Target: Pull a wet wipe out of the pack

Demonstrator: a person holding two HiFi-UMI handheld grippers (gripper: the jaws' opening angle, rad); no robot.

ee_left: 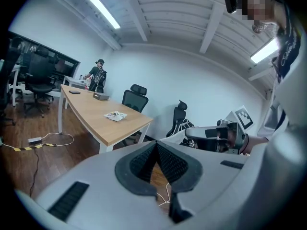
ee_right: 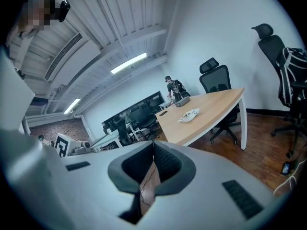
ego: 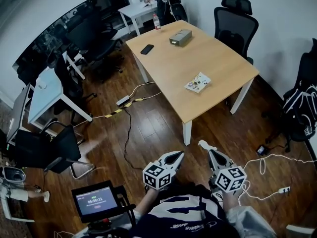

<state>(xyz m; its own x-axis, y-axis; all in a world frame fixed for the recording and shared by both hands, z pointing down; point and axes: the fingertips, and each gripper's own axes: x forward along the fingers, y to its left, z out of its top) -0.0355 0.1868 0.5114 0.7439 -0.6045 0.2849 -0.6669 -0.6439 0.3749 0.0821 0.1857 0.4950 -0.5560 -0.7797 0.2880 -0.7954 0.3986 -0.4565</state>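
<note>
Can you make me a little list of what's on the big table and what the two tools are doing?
Table: light wooden table with white legs
On it: flat white printed wet wipe pack, grey box, black phone
Left tool: shut, empty, held short of the table
Right tool: shut, also short of the table
Pack: not yet touched

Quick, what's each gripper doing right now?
Left hand-held gripper: closed, holding nothing.
Right hand-held gripper: closed, nothing seen between its jaws.
</note>
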